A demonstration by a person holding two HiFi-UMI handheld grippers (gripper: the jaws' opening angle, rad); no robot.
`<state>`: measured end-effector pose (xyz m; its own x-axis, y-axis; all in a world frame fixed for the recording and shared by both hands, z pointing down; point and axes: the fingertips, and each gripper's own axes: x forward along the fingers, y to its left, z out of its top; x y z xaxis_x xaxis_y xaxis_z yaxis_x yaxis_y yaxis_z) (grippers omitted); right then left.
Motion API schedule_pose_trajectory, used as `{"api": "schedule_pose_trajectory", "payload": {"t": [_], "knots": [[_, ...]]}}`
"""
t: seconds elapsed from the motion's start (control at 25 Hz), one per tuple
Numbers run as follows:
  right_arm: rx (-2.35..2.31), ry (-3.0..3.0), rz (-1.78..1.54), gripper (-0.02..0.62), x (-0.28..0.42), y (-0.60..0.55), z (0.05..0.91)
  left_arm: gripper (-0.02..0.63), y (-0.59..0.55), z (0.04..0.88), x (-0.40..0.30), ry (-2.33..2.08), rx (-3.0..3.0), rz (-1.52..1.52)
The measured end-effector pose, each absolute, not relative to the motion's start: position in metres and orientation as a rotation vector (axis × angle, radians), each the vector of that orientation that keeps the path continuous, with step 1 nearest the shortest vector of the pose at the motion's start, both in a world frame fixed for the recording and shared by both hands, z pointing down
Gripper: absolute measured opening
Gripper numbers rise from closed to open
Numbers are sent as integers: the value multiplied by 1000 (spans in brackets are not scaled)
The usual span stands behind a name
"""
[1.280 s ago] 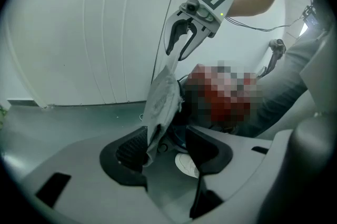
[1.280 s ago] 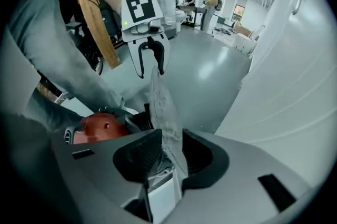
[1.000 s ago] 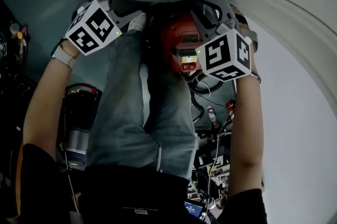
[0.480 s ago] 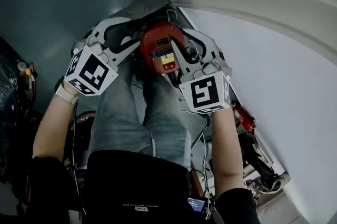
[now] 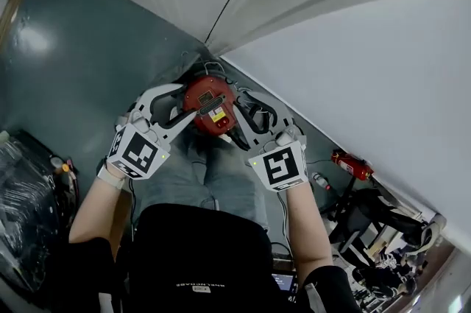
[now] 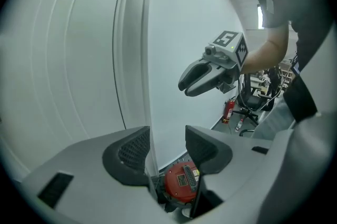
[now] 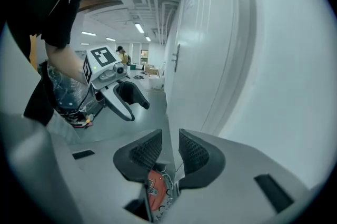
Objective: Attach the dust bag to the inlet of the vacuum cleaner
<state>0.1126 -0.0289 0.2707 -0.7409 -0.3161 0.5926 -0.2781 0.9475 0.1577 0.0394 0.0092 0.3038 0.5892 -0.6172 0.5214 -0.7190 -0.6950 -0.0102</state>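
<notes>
Red vacuum cleaner point(image 5: 210, 104) is sitting on the dark floor point(image 5: 88, 68), tucked into the corner where the white wall panels point(image 5: 353, 46) are meeting. Both grippers are hanging above it, well clear of it. In the head view the cleaner is showing between their fingers, with the fingertips overlapping its left and right edges. Left gripper point(image 6: 167, 149) is standing with its jaws apart and nothing between the ribbed pads; in its own view the red body is lying below and beyond the gap. Right gripper point(image 7: 169, 152) is keeping a narrower gap, pads not meeting and gripping nothing, with only the wall corner and a slice of the red body showing through. A grey shape point(image 5: 193, 72) is lying at the cleaner's far side against the wall, too small to tell whether it is the dust bag. The person's legs in jeans point(image 5: 213, 175) are running under the grippers up to the cleaner and covering its near side. A red fire extinguisher point(image 5: 352, 164) is lying off to the right by the wall, near dark chair-like gear point(image 5: 375, 216). Plastic-wrapped goods point(image 5: 26, 208) are sitting far left.
</notes>
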Motion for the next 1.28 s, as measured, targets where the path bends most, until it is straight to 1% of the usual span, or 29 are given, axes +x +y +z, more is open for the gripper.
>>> {"api": "schedule_pose_trajectory", "payload": {"t": [0.24, 0.4, 0.64, 0.84, 0.96, 1.12, 1.28], "knots": [[609, -2534, -1, 115, 169, -26, 194, 216, 0, 215, 88, -1107, 2756, 675], [716, -2588, 32, 115, 202, -27, 163, 216, -5, 185, 117, -1095, 2804, 602], [902, -2666, 106, 114, 243, -14, 113, 216, -2, 134, 161, -1034, 2849, 396], [1074, -2721, 166, 115, 280, -6, 80, 215, -3, 105, 208, -916, 2958, 385], [1178, -2690, 259, 114, 307, 7, 65, 212, 1, 82, 240, -868, 2956, 310], [1300, -2716, 310, 114, 342, 18, 42, 178, 8, 60, 271, -774, 2854, 262], [1427, -2739, 332, 114, 371, 28, 21, 120, 5, 32, 293, -747, 2869, 233]]}}
